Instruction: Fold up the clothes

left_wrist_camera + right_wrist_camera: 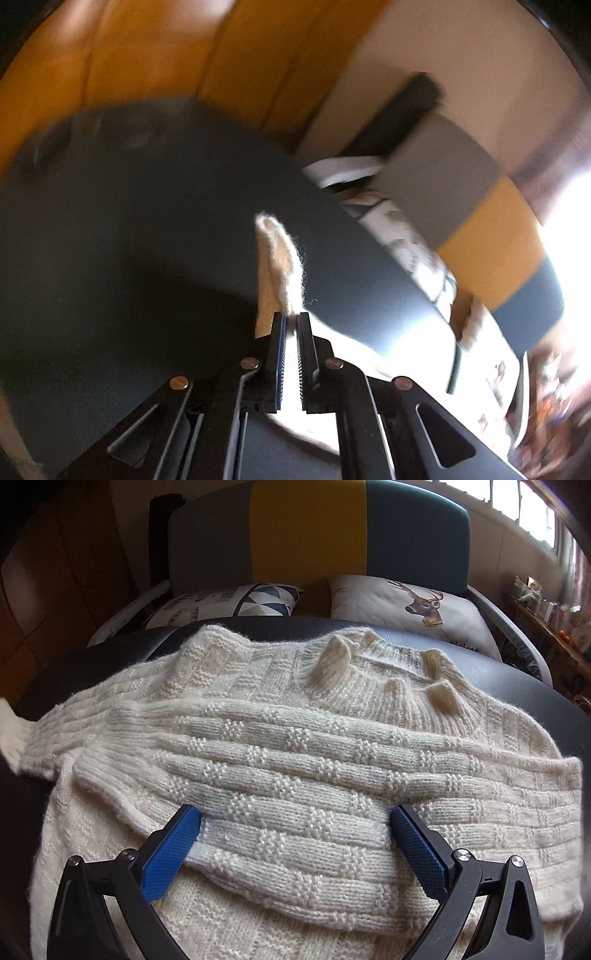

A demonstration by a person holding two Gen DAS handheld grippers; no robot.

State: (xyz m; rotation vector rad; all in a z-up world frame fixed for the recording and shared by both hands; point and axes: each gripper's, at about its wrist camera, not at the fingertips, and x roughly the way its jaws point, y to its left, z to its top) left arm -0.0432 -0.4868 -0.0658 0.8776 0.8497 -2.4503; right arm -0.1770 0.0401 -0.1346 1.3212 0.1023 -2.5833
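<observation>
1. Your sweater (295, 760) lies spread on a dark padded surface (517, 679), cream knit with a raised block pattern. Its neckline sits at the far side, puckered into several small peaks.
2. One sleeve (280, 794) is folded across the body, running from the right shoulder edge to a ribbed cuff at the left. The other sleeve trails off the left edge of the surface.
3. Your right tool (295, 821) is spread wide, its blue pads resting on the knit at either side of the folded sleeve, gripping nothing.
4. Your left tool (291, 317) is almost closed, pinching a narrow strip of the cream knit (279, 258) that stands up beyond the fingertips. This view is motion-blurred.
5. In the left wrist view, bare dark surface extends ahead and to the left of the pinched strip; this is your open room.
6. The far edge of the surface borders two pillows: a geometric-print one (236, 602) and a deer-print one (406, 609).
7. Behind the pillows stands a grey, yellow and teal headboard (306, 535).
8. A cluttered shelf (546, 609) runs along the right, under a window.
</observation>
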